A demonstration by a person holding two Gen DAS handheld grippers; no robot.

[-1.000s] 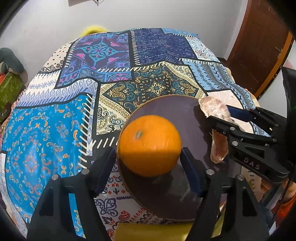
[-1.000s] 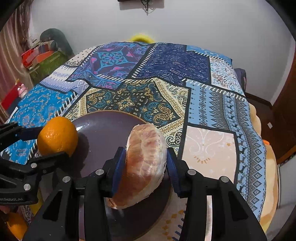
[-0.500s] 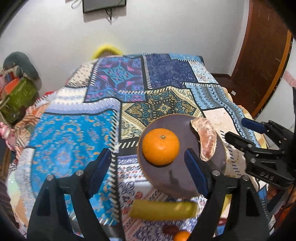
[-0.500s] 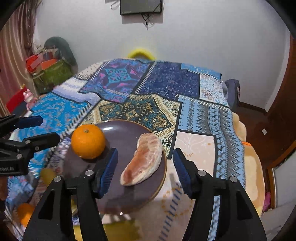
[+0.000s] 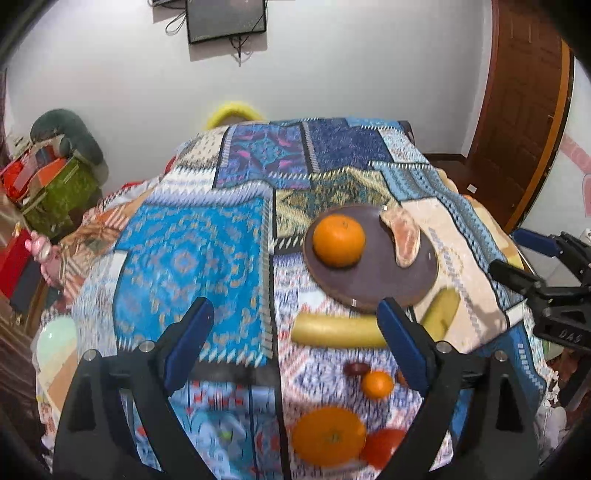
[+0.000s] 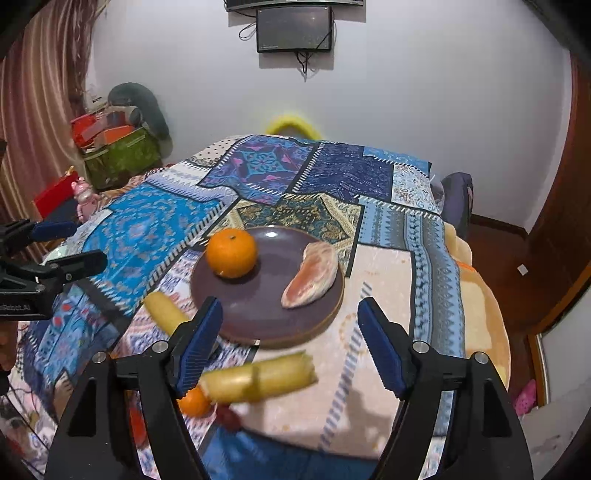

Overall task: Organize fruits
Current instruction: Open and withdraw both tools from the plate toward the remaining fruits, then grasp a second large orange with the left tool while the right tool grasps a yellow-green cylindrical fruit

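Note:
An orange [image 5: 338, 240] [image 6: 231, 252] and a peeled pomelo segment [image 5: 404, 236] [image 6: 312, 275] lie on a dark purple plate [image 5: 373, 280] [image 6: 258, 306] on the patchwork cloth. My left gripper [image 5: 295, 325] hangs above and in front of the plate, jaws still opening, nothing between them. My right gripper [image 6: 290, 325] is likewise drawn back from the plate, jaws opening and empty. Near the front lie two yellow bananas [image 5: 338, 334] [image 5: 441, 314], a small orange [image 5: 376, 384], a large orange [image 5: 328, 435], a red fruit [image 5: 382, 448] and a dark date [image 5: 356, 368].
The patterned cloth [image 5: 192, 258] covers a bed or table that drops off at the right edge. Boxes and bags [image 6: 118, 151] are stacked at the back left. A wooden door [image 5: 524, 110] stands at the right, a screen [image 6: 293, 29] on the wall.
Both grippers let go of their fruit, opened wider and drew back and up from the plate. The orange and pomelo segment stay on the plate; more fruit came into view.

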